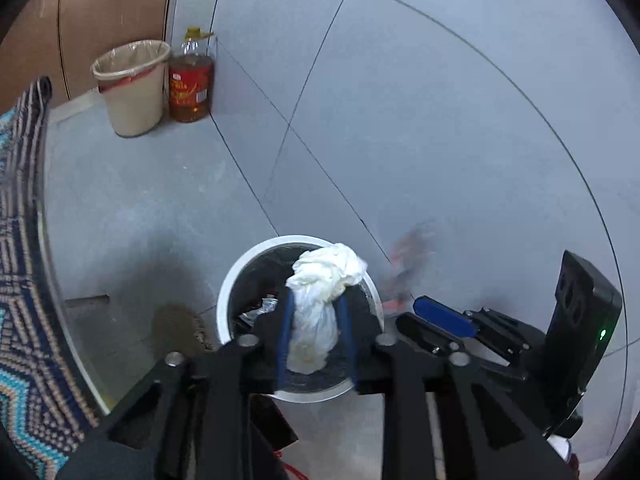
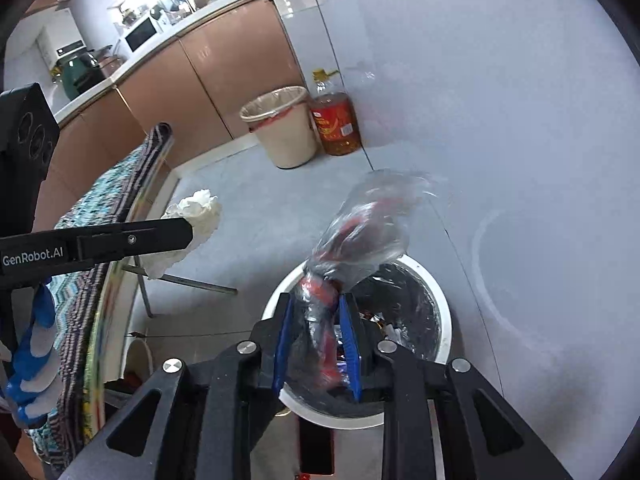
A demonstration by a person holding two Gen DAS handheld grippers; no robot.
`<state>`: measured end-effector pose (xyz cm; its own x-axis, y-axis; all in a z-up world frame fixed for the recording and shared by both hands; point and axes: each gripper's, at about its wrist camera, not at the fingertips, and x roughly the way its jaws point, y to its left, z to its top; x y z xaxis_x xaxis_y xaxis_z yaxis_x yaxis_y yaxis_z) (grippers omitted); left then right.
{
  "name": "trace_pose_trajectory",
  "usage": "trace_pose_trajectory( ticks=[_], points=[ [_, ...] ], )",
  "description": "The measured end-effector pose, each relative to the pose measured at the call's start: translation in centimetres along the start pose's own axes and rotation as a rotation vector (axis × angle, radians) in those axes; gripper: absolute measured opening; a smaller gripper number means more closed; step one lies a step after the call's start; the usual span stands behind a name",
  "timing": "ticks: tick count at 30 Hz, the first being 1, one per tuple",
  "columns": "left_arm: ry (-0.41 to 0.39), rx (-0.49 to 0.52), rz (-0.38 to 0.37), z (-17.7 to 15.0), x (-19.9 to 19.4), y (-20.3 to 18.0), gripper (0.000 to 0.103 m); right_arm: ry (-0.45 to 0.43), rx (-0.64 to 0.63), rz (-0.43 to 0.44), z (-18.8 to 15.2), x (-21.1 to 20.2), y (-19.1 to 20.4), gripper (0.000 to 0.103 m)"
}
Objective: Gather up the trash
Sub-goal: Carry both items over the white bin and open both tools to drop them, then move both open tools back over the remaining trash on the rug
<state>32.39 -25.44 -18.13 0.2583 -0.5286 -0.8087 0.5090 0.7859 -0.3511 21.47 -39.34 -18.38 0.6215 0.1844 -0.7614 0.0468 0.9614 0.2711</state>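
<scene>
- A grey tiled floor (image 1: 400, 140) runs to brown cabinets (image 2: 224, 72), under a counter (image 2: 200, 16) crowded with a microwave (image 2: 140, 34) and other appliances.
- The trash sits in the air, not yet in the bin: one crumpled white tissue wad (image 1: 324, 268) and one clear plastic wrapper (image 2: 372, 220) with red inside, blurred.
- The left gripper (image 1: 316, 296) has its blue-padded fingers (image 1: 285, 332) set narrow, both touching the wad and holding it.
- The right gripper (image 2: 315, 300) likewise pinches the wrapper's twisted neck, fingers narrow; the grip looks light.
- Both point steeply down over one white-rimmed bin (image 1: 224, 300) with a black liner, which already shows scraps inside. The pose suggests both pieces are lined up to drop straight in.
- A gloved hand (image 2: 32, 360), blue and white, carries the left tool.
- A second bin, the beige bin (image 1: 134, 92) with a clear liner, stands well apart by the cabinets, an oil bottle (image 1: 191, 84) just beside it.
- A patterned cloth (image 1: 24, 240) covers a glass-edged table at the left.
- Count: two grippers, two pieces of trash, two bins, one bottle.
</scene>
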Motion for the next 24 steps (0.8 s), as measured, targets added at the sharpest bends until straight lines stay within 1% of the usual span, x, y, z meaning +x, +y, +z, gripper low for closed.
trace_pose_trajectory(
  ticks=[2, 5, 9, 12, 18, 24],
  points=[
    [-0.004, -0.007, -0.01, 0.2, 0.3, 0.1, 0.039, 0.01, 0.0, -0.012, -0.1, 0.2, -0.2, 0.031],
    [-0.004, -0.013, -0.034, 0.2, 0.5, 0.2, 0.039, 0.016, 0.005, -0.02, -0.4, 0.3, -0.4, 0.032],
    [-0.009, -0.012, -0.039, 0.4, 0.3, 0.2, 0.039, 0.014, 0.012, -0.029, -0.5, 0.0, -0.4, 0.033],
    [-0.027, -0.011, -0.033, -0.1, -0.9, 0.5, 0.039, 0.001, 0.016, -0.034, -0.4, -0.7, -0.2, 0.033],
    [-0.087, 0.002, -0.003, -1.5, -4.7, 0.8, 0.039, -0.054, 0.011, -0.03, 0.2, -3.0, 1.2, 0.035],
    [-0.172, 0.019, 0.041, -3.6, -10.3, 1.6, 0.039, -0.116, -0.027, -0.005, 0.5, -6.1, 4.3, 0.037]
  ],
)
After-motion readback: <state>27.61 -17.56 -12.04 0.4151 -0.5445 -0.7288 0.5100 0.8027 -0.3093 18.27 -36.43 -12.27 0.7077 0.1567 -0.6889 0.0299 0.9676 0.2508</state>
